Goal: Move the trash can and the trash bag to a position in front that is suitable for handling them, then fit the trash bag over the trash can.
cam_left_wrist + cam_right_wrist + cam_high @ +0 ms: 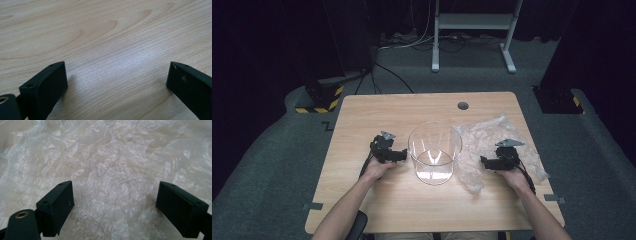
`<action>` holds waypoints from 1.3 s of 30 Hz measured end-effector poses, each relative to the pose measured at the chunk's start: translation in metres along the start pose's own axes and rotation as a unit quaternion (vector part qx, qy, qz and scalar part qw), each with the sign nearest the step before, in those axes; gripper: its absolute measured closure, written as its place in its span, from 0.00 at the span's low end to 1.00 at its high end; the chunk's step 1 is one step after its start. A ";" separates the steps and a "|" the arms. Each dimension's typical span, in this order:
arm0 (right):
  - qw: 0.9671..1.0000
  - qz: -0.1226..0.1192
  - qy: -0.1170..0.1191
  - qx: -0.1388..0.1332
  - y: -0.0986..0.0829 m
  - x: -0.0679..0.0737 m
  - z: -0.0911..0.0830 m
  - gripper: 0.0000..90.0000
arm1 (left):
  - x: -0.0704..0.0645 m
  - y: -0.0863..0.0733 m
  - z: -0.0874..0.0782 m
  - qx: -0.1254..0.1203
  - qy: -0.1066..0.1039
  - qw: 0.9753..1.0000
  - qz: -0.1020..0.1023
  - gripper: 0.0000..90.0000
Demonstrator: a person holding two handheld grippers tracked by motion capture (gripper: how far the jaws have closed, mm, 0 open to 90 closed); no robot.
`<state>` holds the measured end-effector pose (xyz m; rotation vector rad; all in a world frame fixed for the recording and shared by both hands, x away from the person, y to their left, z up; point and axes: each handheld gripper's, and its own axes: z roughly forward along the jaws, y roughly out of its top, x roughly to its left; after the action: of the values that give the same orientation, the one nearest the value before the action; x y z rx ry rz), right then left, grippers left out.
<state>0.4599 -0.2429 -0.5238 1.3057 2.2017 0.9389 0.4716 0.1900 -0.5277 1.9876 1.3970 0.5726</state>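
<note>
Both grippers sit on the pale wooden table [377, 200] in the high view: the left gripper [403, 155], a black angular tool with a grey three-cornered plate on top, rests at about 9 o'clock from a clear glass bowl [434, 152], its tip just beside the bowl's wall, while the right gripper [484, 161], of the same make, lies at about 3 o'clock from the bowl, on top of a crumpled sheet of clear plastic [492, 135]. The bowl is round, tall-walled and transparent, standing upright near the table's middle; the plastic spreads from the bowl's right flank toward the table's right edge, wrinkled and glossy. A small round hole [463, 105] pierces the tabletop at 12 o'clock from the bowl. In the left gripper view, the left gripper [117, 75] has its two matte black, flat-faced jaws spread wide apart with nothing between them, hanging low over smooth, light wood grain [105, 37] with curved bands. In the right gripper view, the right gripper [115, 195] likewise stands wide apart and grips nothing, its blocky jaws low over the plastic [110, 162], a milky, finely creased film that catches the light.
</note>
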 end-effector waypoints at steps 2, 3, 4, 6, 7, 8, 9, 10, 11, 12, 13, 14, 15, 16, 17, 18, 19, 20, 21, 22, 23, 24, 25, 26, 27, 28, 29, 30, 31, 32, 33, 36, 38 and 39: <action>1.000 0.000 -0.001 0.001 0.000 0.000 0.000 0.16 | 0.001 -0.001 -0.001 0.000 -0.004 1.000 0.003 0.04; 1.000 0.001 -0.001 0.001 0.001 0.000 0.001 0.16 | 0.001 -0.001 -0.001 0.000 -0.004 1.000 0.004 0.04; 1.000 0.003 -0.001 0.001 0.001 0.001 0.001 0.16 | 0.001 -0.001 -0.001 0.000 -0.005 1.000 0.004 0.04; 1.000 0.001 -0.002 0.000 0.001 0.000 0.001 0.16 | 0.001 -0.001 -0.001 0.001 -0.007 1.000 0.006 0.04; 1.000 0.002 -0.002 0.000 0.001 0.001 0.001 0.16 | 0.001 -0.002 -0.002 0.001 -0.008 1.000 0.007 0.04; 1.000 0.005 -0.004 0.000 0.002 0.001 0.002 0.16 | 0.002 -0.002 -0.003 0.002 -0.011 1.000 0.011 0.04; 1.000 0.005 -0.004 0.000 0.002 0.001 0.002 0.16 | 0.002 -0.003 -0.003 0.001 -0.013 1.000 0.013 0.04; 1.000 0.005 -0.005 0.000 0.003 0.001 0.003 0.16 | 0.003 -0.003 -0.003 0.000 -0.014 1.000 0.016 0.04; 1.000 0.005 -0.005 0.000 0.004 0.001 0.004 0.16 | 0.003 -0.004 -0.004 0.001 -0.015 1.000 0.016 0.04; 1.000 0.004 -0.005 -0.001 0.004 0.001 0.005 0.16 | 0.003 -0.006 -0.006 0.000 -0.016 1.000 0.017 0.04; 1.000 0.004 -0.004 0.000 0.005 0.002 0.005 0.16 | 0.004 -0.007 -0.007 0.001 -0.017 1.000 0.019 0.04; 1.000 0.004 -0.005 0.000 0.006 0.002 0.006 0.16 | 0.004 -0.008 -0.008 0.001 -0.018 1.000 0.019 0.04; 1.000 0.004 -0.005 0.000 0.006 0.002 0.006 0.16 | 0.005 -0.010 -0.010 0.000 -0.020 1.000 0.022 0.04; 1.000 0.004 -0.004 0.000 0.007 0.002 0.007 0.16 | 0.006 -0.010 -0.011 0.002 -0.024 0.999 0.024 0.04; 1.000 0.004 -0.004 0.000 0.007 0.002 0.008 0.16 | 0.007 -0.011 -0.011 0.002 -0.026 0.999 0.026 0.04; 1.000 0.004 -0.004 0.000 0.008 0.003 0.009 0.16 | 0.007 -0.011 -0.011 0.002 -0.028 0.999 0.028 0.04; 1.000 0.005 -0.004 0.000 0.009 0.003 0.009 0.16 | 0.008 -0.011 -0.012 0.002 -0.028 0.999 0.028 0.04; 1.000 0.003 -0.004 0.000 0.009 0.003 0.010 0.16 | 0.008 -0.012 -0.012 0.002 -0.028 0.999 0.028 0.04; 1.000 0.004 -0.005 0.000 0.010 0.004 0.010 0.16 | 0.008 -0.011 -0.011 0.002 -0.028 0.999 0.028 0.04; 1.000 0.004 -0.005 0.000 0.010 0.004 0.011 0.16 | 0.008 -0.011 -0.012 0.002 -0.028 0.999 0.028 0.04; 1.000 0.004 -0.005 -0.001 0.010 0.004 0.011 0.16 | 0.008 -0.012 -0.012 0.002 -0.028 0.999 0.028 0.04; 1.000 0.004 -0.005 0.000 0.010 0.004 0.011 0.16 | 0.008 -0.012 -0.012 0.002 -0.029 0.999 0.029 0.04; 1.000 0.004 -0.004 0.000 0.010 0.004 0.011 0.16 | 0.008 -0.012 -0.012 0.001 -0.030 0.999 0.031 0.03; 1.000 0.006 -0.006 0.004 0.012 0.004 0.011 0.16 | 0.008 -0.012 -0.012 0.001 -0.031 0.999 0.032 0.03; 1.000 0.006 -0.006 0.004 0.012 0.004 0.011 0.16 | 0.008 -0.012 -0.011 0.002 -0.031 0.999 0.032 0.03; 1.000 0.007 -0.009 0.012 0.014 0.005 0.011 0.17 | 0.008 -0.011 -0.011 0.003 -0.027 0.999 0.032 0.03; 1.000 0.008 -0.012 0.016 0.015 0.005 0.011 0.17 | 0.008 -0.011 -0.011 0.005 -0.026 0.999 0.031 0.02; 1.000 0.006 -0.014 0.019 0.015 0.006 0.010 0.17 | 0.009 -0.011 -0.010 0.005 -0.026 0.999 0.030 0.01; 1.000 0.006 -0.014 0.023 0.015 0.006 0.008 0.17 | 0.009 -0.011 -0.010 0.006 -0.026 0.999 0.030 0.00; 0.999 0.008 -0.014 0.029 0.015 0.006 0.007 0.17 | 0.009 -0.010 -0.010 0.004 -0.026 0.999 0.029 0.00; 0.999 0.018 -0.011 0.031 0.015 0.005 0.003 0.17 | 0.009 -0.010 -0.010 0.004 -0.026 0.999 0.029 0.00; 0.999 0.021 -0.011 0.028 0.017 0.005 -0.002 0.18 | 0.010 -0.010 -0.009 0.005 -0.028 0.999 0.032 0.00; 0.999 0.023 -0.010 0.031 0.017 0.005 -0.004 0.17 | 0.010 -0.008 -0.007 0.006 -0.031 0.999 0.033 0.00; 0.999 0.023 -0.008 0.031 0.016 0.005 -0.005 0.17 | 0.011 -0.007 -0.006 0.006 -0.034 0.999 0.036 0.00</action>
<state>0.4642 -0.2343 -0.5086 1.3932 2.2129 0.8798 0.4667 0.2029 -0.5282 2.0540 1.2955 0.5241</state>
